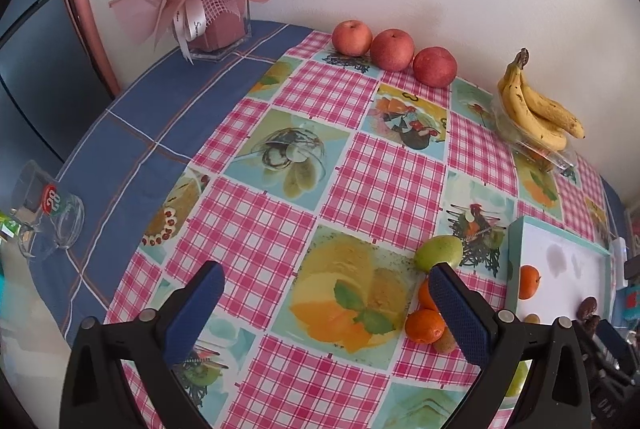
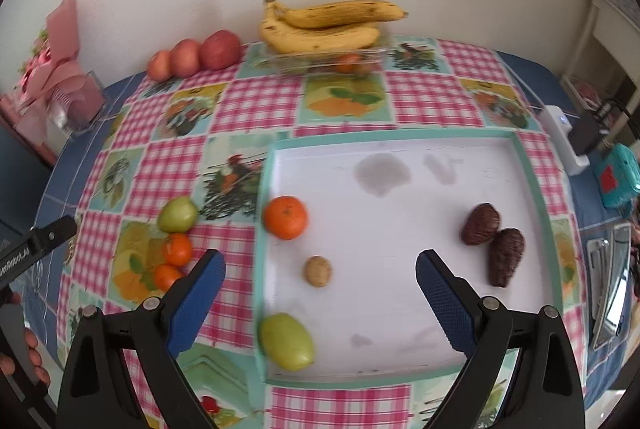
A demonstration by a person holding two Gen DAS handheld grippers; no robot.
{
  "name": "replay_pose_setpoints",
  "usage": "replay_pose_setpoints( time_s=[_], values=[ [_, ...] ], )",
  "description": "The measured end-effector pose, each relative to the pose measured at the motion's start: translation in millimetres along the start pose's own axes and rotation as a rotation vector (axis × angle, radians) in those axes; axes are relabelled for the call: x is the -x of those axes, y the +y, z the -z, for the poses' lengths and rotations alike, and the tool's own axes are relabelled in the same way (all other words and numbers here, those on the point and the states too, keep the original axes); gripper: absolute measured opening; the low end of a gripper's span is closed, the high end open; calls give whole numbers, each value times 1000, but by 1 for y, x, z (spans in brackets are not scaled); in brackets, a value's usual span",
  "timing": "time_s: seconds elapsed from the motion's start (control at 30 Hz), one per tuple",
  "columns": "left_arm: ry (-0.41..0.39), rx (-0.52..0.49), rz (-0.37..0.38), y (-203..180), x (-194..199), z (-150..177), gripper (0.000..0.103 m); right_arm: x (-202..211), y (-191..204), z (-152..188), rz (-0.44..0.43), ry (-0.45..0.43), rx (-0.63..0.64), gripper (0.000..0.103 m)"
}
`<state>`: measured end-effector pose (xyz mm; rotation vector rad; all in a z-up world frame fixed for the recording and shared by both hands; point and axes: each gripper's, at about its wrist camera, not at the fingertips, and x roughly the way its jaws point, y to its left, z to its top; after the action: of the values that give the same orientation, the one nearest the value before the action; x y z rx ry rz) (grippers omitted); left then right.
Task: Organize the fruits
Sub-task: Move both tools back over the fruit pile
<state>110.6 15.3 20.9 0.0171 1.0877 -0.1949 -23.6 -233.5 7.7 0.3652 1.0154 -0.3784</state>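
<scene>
My right gripper (image 2: 320,261) hangs open over a white tray with a teal rim (image 2: 400,137), nothing between its fingers. In the tray lie a tangerine (image 2: 285,217), a small brown fruit (image 2: 318,271), a green fruit (image 2: 286,341) and two dark scaly fruits (image 2: 480,224). On the cloth left of the tray sit another green fruit (image 2: 178,215) and two tangerines (image 2: 177,249). My left gripper (image 1: 326,313) is open and empty above the cloth. That green fruit (image 1: 438,253) and a tangerine (image 1: 425,325) lie by its right finger.
Three red apples (image 1: 394,49) line the wall. Bananas (image 2: 320,29) rest on a clear plastic box (image 2: 328,63). A pink bouquet in a glass vase (image 1: 216,25) and a glass cup (image 1: 56,217) stand at the left. A white power strip (image 2: 560,133) lies at the right.
</scene>
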Motion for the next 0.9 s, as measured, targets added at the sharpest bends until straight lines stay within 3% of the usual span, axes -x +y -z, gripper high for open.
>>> replay_pose_setpoints(
  time_s=[0.3, 0.47, 0.8, 0.87, 0.9],
  values=[
    [98, 45, -29, 9, -30, 4, 103, -12, 36, 1, -75, 26, 64, 96],
    [138, 72, -48, 12, -44, 8, 103, -25, 53, 5, -73, 58, 109, 96],
    [157, 121, -43, 20, -50, 9, 102, -44, 81, 13, -103, 99, 185, 95],
    [159, 114, -40, 19, -50, 9, 101, -47, 86, 16, -117, 110, 198, 85],
    [161, 112, -38, 18, -51, 9, 101, -48, 88, 17, -122, 115, 206, 75]
  ],
)
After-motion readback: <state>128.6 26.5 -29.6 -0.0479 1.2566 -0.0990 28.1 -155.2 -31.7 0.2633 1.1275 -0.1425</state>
